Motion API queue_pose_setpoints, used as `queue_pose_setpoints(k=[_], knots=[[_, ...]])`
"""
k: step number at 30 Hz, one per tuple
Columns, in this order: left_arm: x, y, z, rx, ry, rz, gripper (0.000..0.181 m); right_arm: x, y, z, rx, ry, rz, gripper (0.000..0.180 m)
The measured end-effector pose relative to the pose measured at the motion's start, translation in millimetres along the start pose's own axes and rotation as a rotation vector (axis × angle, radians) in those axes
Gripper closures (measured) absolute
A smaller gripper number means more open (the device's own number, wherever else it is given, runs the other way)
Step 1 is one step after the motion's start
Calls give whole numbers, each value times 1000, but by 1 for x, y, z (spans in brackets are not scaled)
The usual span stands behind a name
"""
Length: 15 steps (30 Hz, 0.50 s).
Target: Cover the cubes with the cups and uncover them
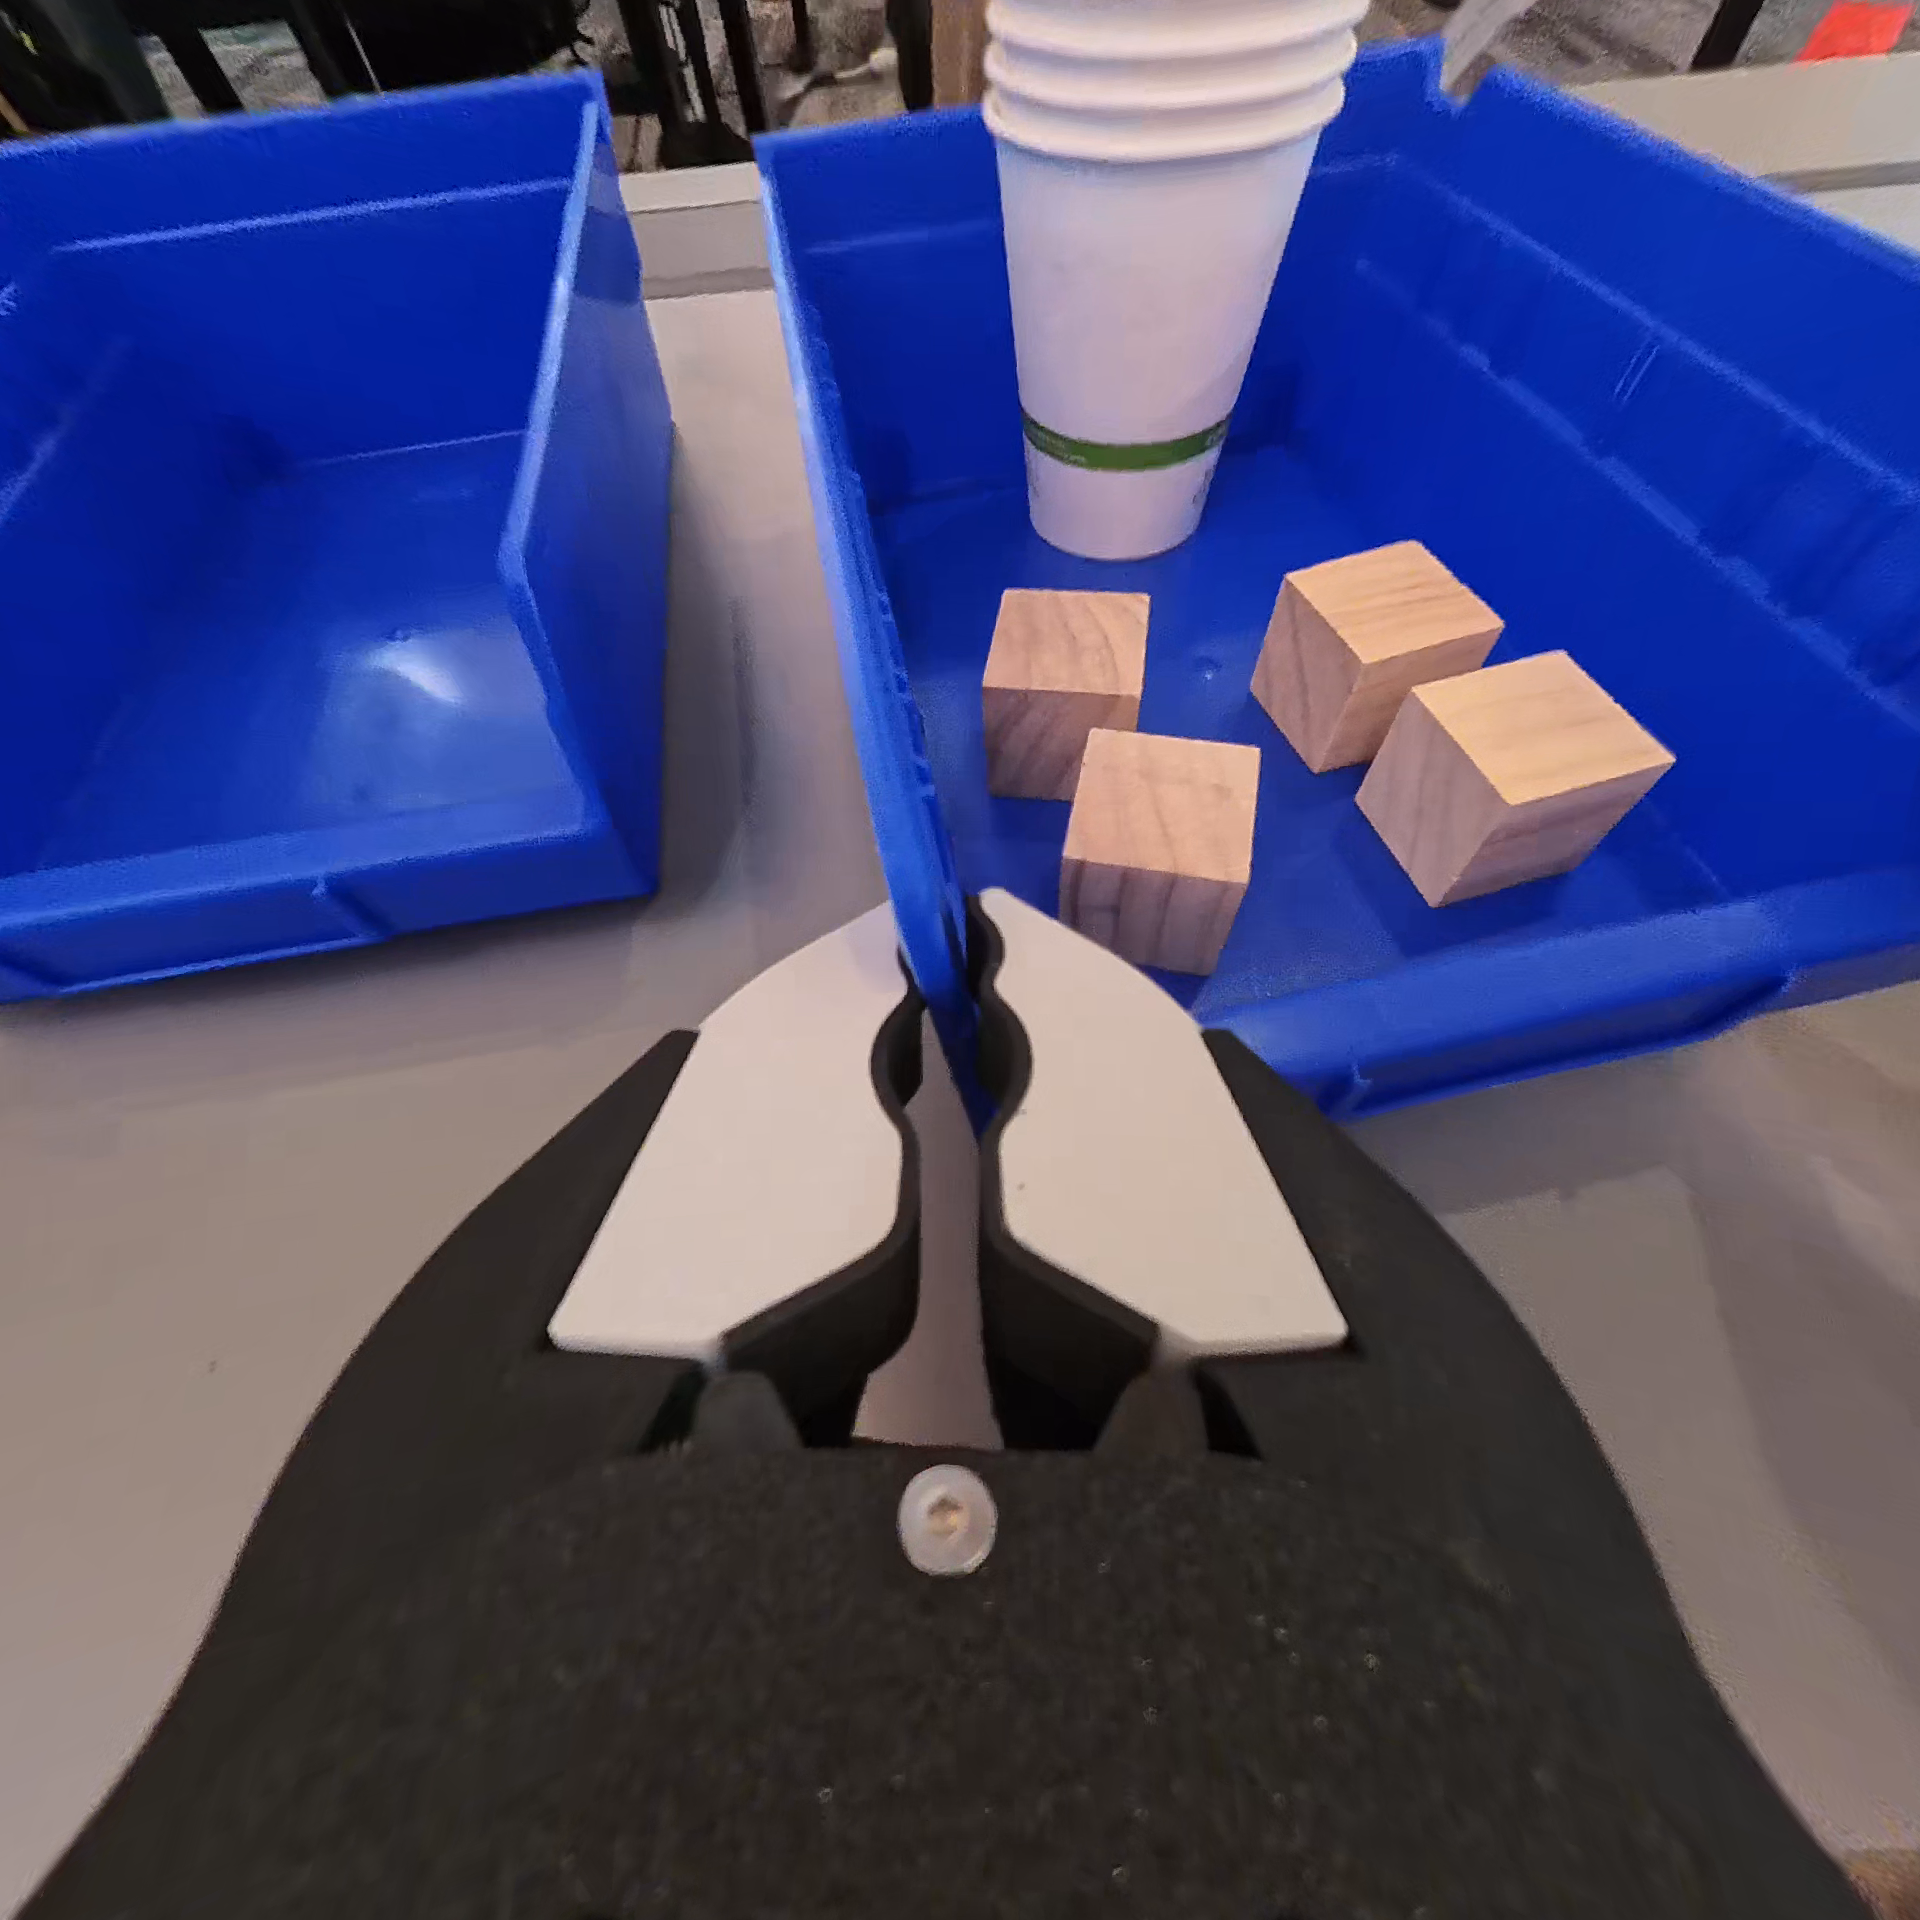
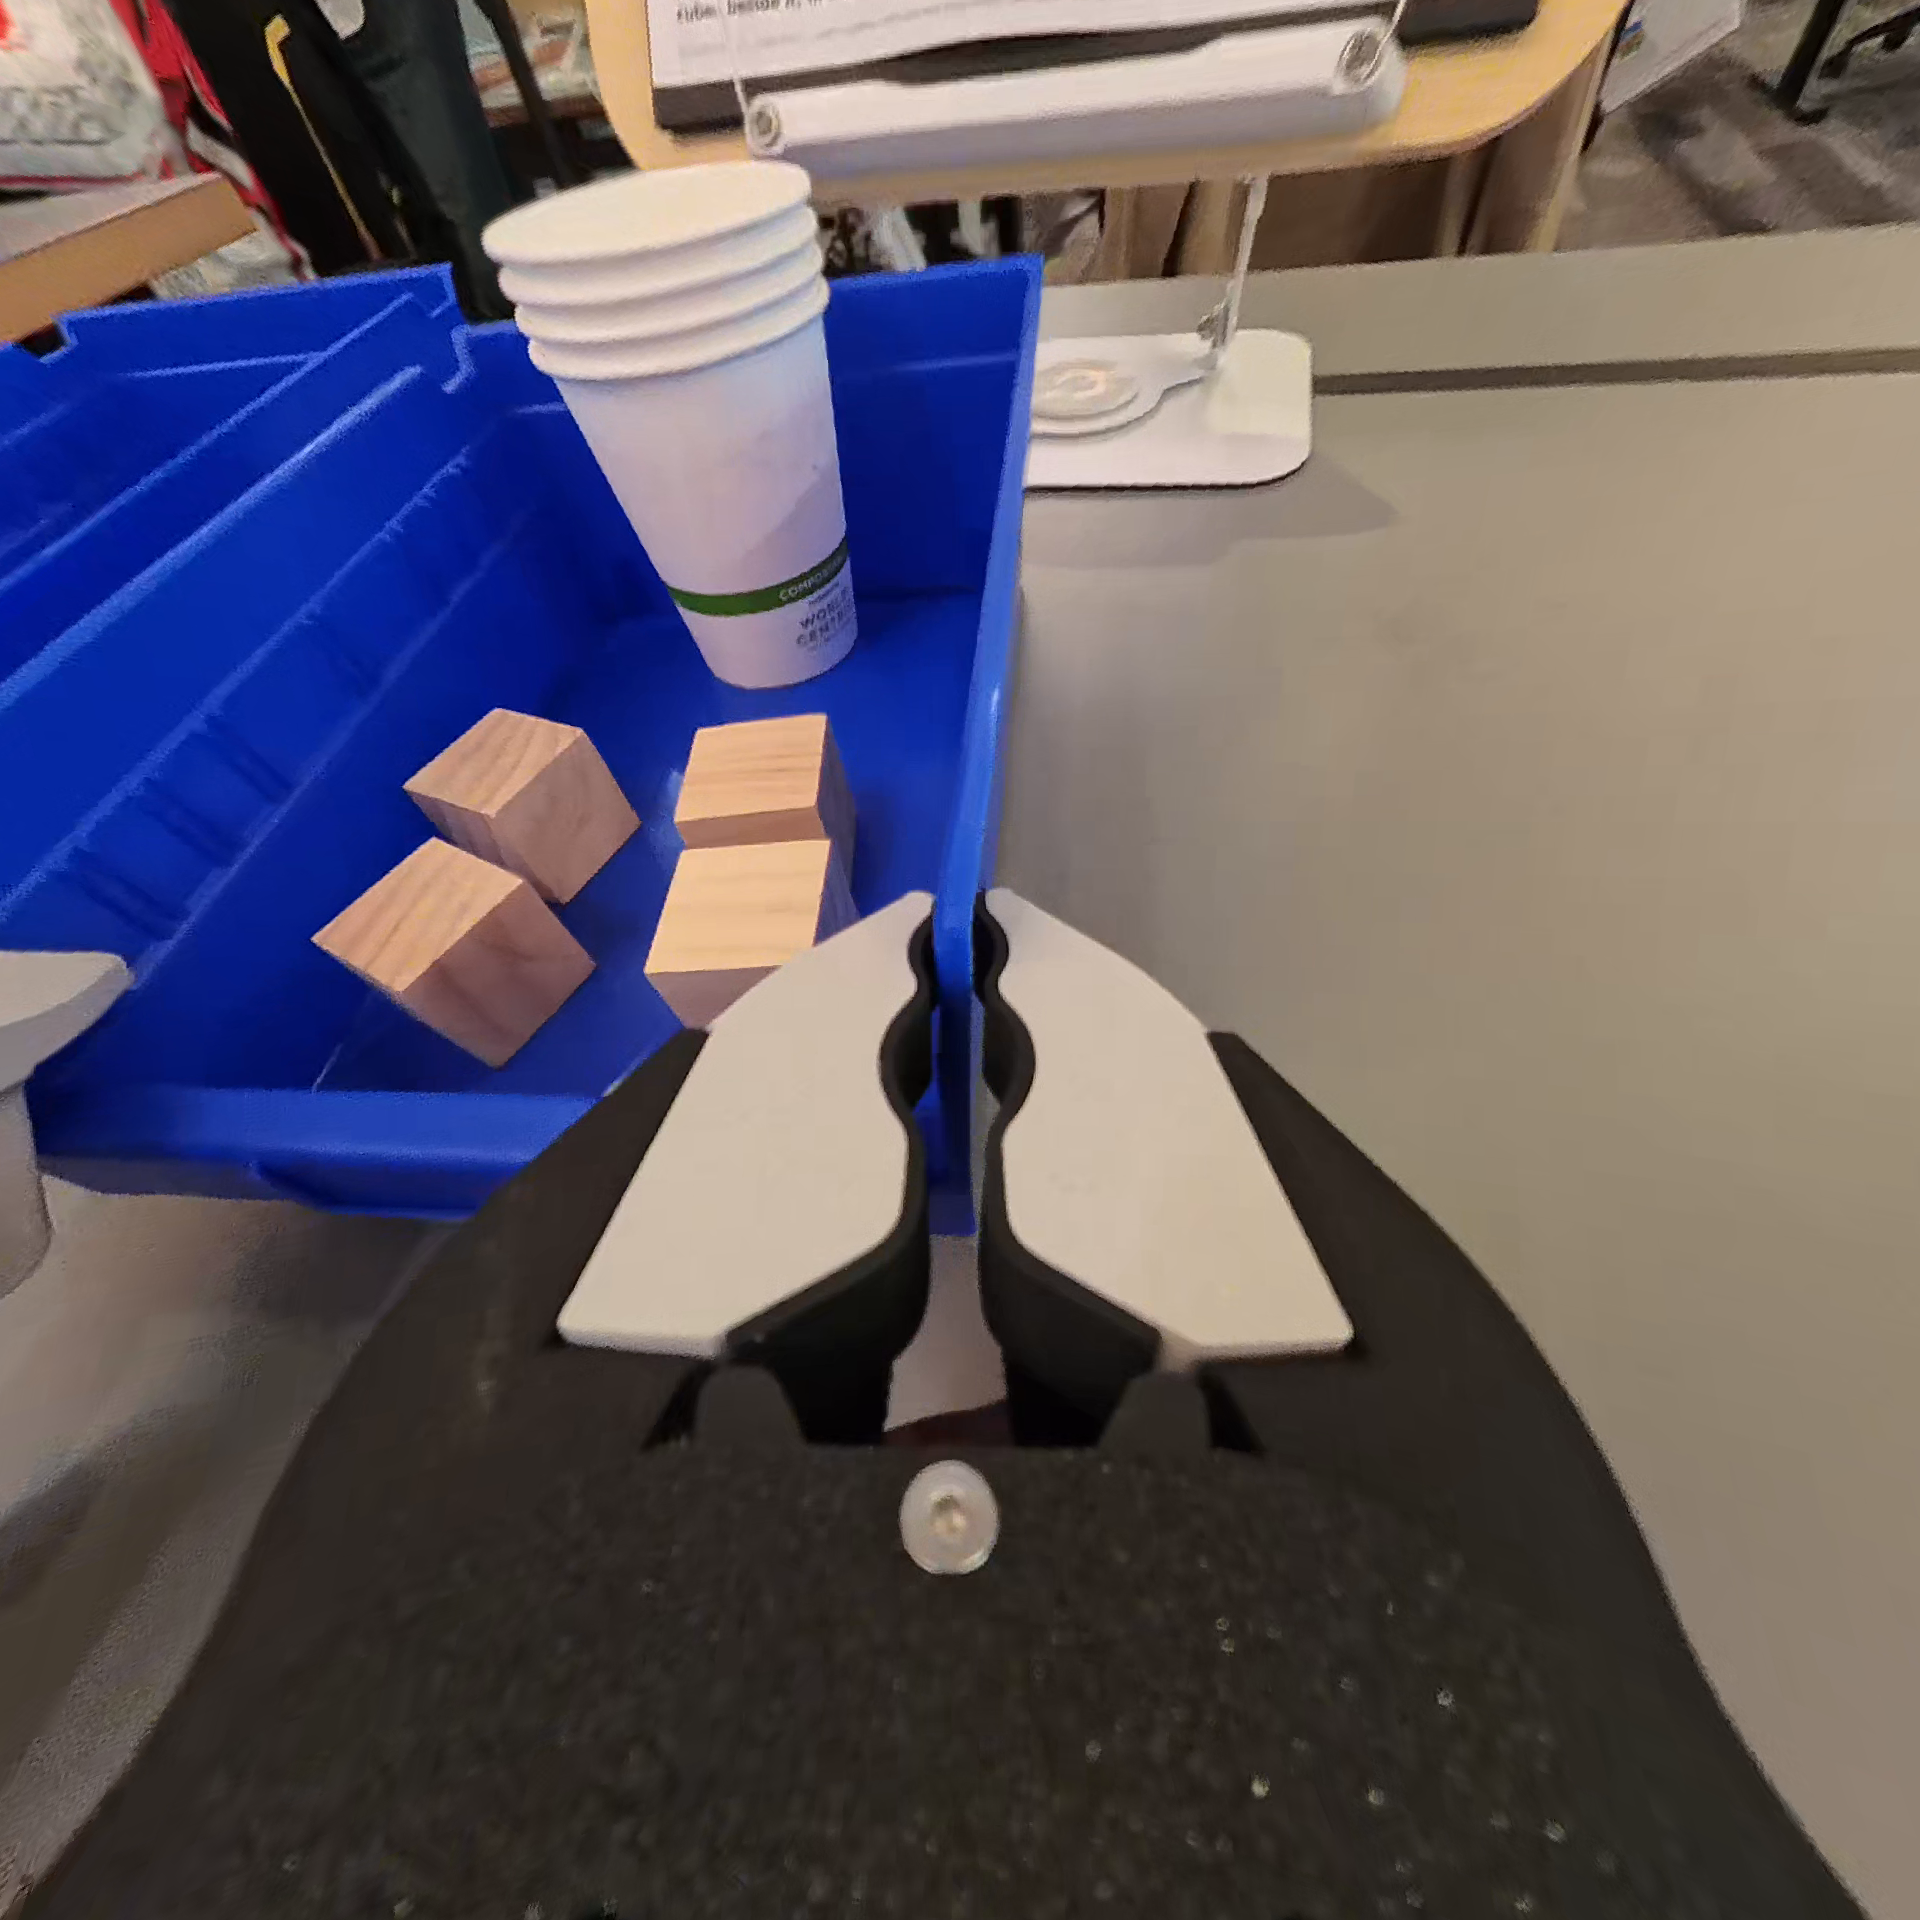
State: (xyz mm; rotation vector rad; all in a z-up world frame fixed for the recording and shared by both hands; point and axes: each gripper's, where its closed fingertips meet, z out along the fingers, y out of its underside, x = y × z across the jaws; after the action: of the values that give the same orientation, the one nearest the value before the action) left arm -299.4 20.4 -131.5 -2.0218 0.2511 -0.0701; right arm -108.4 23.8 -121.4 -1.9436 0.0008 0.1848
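A blue bin [image 1: 1558, 416] holds several wooden cubes [image 1: 1158, 842] and an upright stack of white paper cups [image 1: 1143, 312] with a green band. My left gripper [image 1: 951, 925] is shut on the bin's left wall, near its front corner. In the right wrist view the same bin [image 2: 312, 582] shows the cubes [image 2: 457, 945] and the cup stack [image 2: 717, 447]. My right gripper [image 2: 956, 925] is shut on the bin's right wall near the front. The left gripper's finger tip [image 2: 52, 997] shows at the far left of that view.
A second blue bin [image 1: 312, 520] stands empty to the left on the grey table [image 1: 312, 1195]. A white stand base [image 2: 1174, 416] sits on the table behind the right wall. A wooden shelf with a paper sheet [image 2: 1039, 62] is beyond.
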Motion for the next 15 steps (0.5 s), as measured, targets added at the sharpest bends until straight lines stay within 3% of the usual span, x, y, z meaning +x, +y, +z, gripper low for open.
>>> queue_pose_setpoints(k=[1,2,3,4,6,9,15], knots=[[0,4,1,-7,23,-3,172,-1,3,2,-10,-21,1,175],[2,9,1,-13,61,-18,156,-1,3,2,2,-44,2,173],[1,14,-4,-23,88,-45,134,1,2,0,18,-52,-1,162],[-1,16,-13,-20,121,-77,125,1,2,-3,19,-68,-13,149],[-15,17,-41,29,172,-140,130,4,6,-15,12,-92,-25,138],[-82,19,-70,79,54,-210,134,4,9,-42,59,-147,-3,138],[-233,10,-30,31,-199,-235,119,-10,20,-65,73,-202,-17,145]])
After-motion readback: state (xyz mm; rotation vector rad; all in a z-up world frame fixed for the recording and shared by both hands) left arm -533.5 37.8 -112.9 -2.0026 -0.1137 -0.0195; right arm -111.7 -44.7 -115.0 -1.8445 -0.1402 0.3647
